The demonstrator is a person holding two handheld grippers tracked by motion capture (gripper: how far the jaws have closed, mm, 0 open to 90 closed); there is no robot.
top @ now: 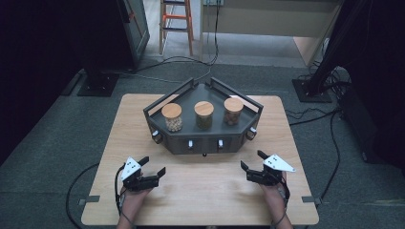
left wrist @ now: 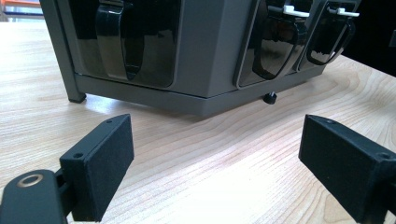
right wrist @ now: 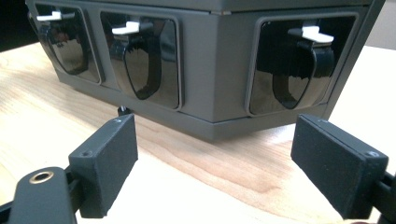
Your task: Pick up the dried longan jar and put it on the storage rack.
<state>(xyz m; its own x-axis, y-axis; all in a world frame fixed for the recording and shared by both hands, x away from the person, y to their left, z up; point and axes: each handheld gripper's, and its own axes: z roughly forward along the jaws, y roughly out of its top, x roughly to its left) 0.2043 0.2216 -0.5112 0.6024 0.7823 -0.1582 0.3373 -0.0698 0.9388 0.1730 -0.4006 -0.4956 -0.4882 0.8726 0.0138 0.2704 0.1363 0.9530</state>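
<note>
In the high view, the grey rack (top: 203, 125) stands in the middle of the table (top: 200, 191), its long axis across the table. It carries three jars (top: 204, 114) with wooden lids in a row. The left gripper (top: 154, 168) and the right gripper (top: 251, 162) rest on the table on the person's side of the rack, one toward each front corner, about equally near. Both point forward and a little inward, and both have their jaws spread, with nothing between them.

In the left gripper view, the rack (left wrist: 205, 60) lies straight ahead, well apart from the wide jaws, with bare wood between. Black glossy scoops sit in its front windows.

In the right gripper view, the rack (right wrist: 215, 70) is also ahead, its corner between the open jaws but apart. White tabs (right wrist: 314, 32) top the scoops.
</note>
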